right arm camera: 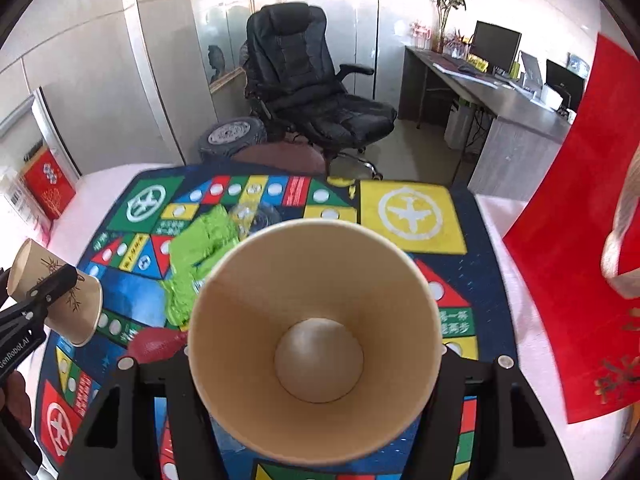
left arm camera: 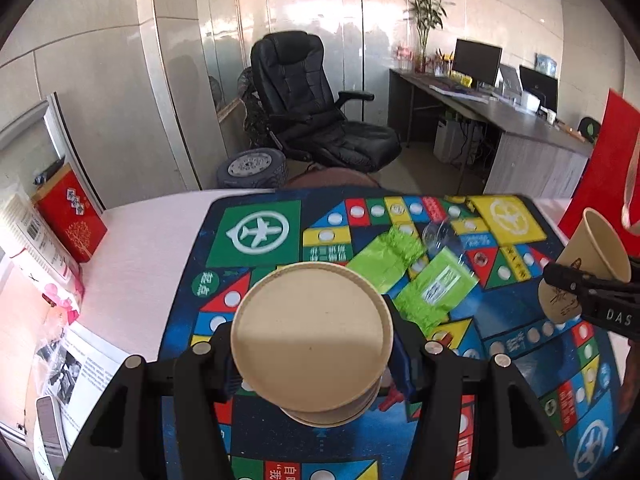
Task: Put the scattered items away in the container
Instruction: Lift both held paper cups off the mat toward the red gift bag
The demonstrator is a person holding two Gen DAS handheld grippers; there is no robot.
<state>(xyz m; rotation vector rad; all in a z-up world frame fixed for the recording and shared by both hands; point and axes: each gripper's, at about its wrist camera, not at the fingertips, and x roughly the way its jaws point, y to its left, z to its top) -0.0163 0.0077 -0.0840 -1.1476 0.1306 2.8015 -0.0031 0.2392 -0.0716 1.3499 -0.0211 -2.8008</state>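
My left gripper (left arm camera: 312, 354) is shut on a tan paper cup (left arm camera: 312, 332), whose flat bottom faces the camera, above the colourful game mat (left arm camera: 260, 236). My right gripper (right arm camera: 316, 360) is shut on a second paper cup (right arm camera: 316, 320), whose open, empty mouth faces the camera. Each wrist view also shows the other hand: the right gripper (left arm camera: 576, 284) with its cup (left arm camera: 592, 256) at the right edge, the left gripper (right arm camera: 44, 292) with its cup (right arm camera: 60, 304) at the left edge. Green foil packets (left arm camera: 400, 272) (right arm camera: 200, 248) and a clear plastic piece (left arm camera: 440, 236) lie on the mat.
A red paper bag (right arm camera: 580, 240) with a white handle stands at the table's right side. A red object (right arm camera: 154, 346) lies on the mat below the packets. A red box (left arm camera: 70, 216) and papers (left arm camera: 80, 372) sit at the left. Beyond the table are a black office chair (left arm camera: 312, 100) and a desk (left arm camera: 520, 120).
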